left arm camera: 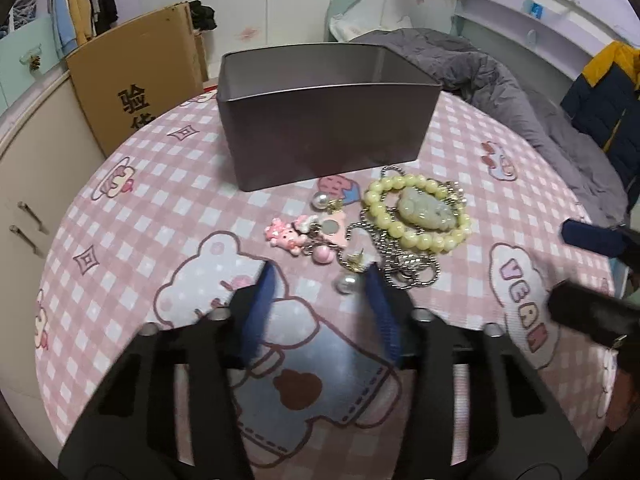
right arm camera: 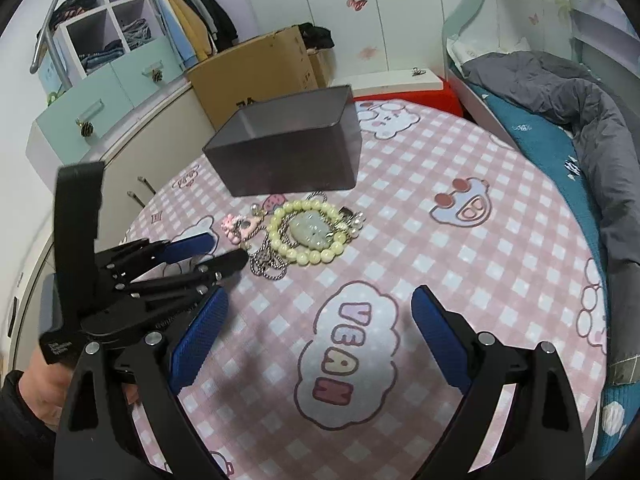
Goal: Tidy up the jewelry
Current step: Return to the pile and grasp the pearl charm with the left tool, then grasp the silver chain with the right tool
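Note:
A grey open box (left arm camera: 324,116) stands on the pink checked table; it also shows in the right wrist view (right arm camera: 286,148). In front of it lies a jewelry pile: a yellow bead bracelet (left arm camera: 416,216) around a jade pendant (left arm camera: 424,206), a silver chain (left arm camera: 404,268), a pink charm (left arm camera: 286,236) and pearl earrings (left arm camera: 348,282). The bracelet (right arm camera: 306,236) and the chain (right arm camera: 266,262) also show in the right wrist view. My left gripper (left arm camera: 320,276) is open and empty, just short of the pile. My right gripper (right arm camera: 320,304) is open and empty, nearer the table's front.
A cardboard box (left arm camera: 136,80) and cabinets (right arm camera: 96,120) stand left of the table. A bed with a grey duvet (right arm camera: 580,120) lies to the right. The left gripper's body (right arm camera: 132,280) sits left of the right gripper's fingers.

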Demonstrator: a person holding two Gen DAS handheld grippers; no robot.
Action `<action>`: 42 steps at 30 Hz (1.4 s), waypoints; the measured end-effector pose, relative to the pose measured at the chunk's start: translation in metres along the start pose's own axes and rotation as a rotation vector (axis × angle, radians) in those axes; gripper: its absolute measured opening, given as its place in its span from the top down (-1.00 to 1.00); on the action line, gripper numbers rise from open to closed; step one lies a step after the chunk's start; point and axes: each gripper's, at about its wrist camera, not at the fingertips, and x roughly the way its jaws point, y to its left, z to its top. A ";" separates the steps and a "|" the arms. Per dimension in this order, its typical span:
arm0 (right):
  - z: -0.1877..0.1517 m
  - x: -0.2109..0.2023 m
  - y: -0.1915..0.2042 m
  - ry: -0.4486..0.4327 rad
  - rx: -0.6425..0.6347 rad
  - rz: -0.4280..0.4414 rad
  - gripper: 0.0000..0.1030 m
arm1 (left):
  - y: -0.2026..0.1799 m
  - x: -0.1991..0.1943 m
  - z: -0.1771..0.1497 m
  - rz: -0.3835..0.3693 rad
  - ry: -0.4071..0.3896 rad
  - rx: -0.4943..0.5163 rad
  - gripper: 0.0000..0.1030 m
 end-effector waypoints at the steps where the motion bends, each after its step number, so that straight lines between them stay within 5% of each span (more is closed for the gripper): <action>1: 0.000 0.002 0.001 0.004 -0.001 0.003 -0.73 | 0.000 0.000 0.000 -0.002 -0.002 0.000 0.40; 5: 0.000 0.009 0.009 0.018 -0.015 0.011 -0.72 | 0.010 -0.004 -0.002 -0.029 -0.008 -0.033 0.73; 15: 0.004 0.029 0.029 0.052 -0.043 0.041 -0.50 | 0.017 -0.009 0.000 -0.066 -0.028 -0.021 0.75; 18: 0.003 0.030 0.027 0.056 -0.038 0.033 -0.50 | 0.018 -0.003 0.004 -0.057 -0.012 -0.011 0.45; 19: 0.003 0.030 0.027 0.057 -0.036 0.031 -0.49 | 0.018 -0.002 0.006 -0.058 -0.012 -0.004 0.02; 20: 0.003 0.030 0.025 0.056 -0.032 0.025 -0.49 | 0.018 -0.001 0.007 -0.035 -0.015 0.000 -0.20; 27: 0.001 0.031 0.018 0.064 -0.014 0.020 -0.49 | 0.020 0.005 0.010 -0.034 -0.008 0.003 -0.27; 32: 0.000 0.034 0.022 0.073 -0.025 0.021 -0.49 | 0.027 0.006 0.013 -0.047 -0.015 -0.013 0.59; 34: 0.001 0.036 0.026 0.073 -0.033 0.025 -0.49 | 0.033 0.005 0.012 -0.065 -0.015 -0.037 0.78; 38: 0.004 0.043 0.033 0.073 -0.051 0.030 -0.49 | 0.045 -0.002 0.002 -0.101 -0.022 -0.076 0.79; 42: 0.008 0.053 0.041 0.070 -0.064 0.032 -0.26 | 0.050 -0.012 -0.008 -0.098 -0.029 -0.096 0.79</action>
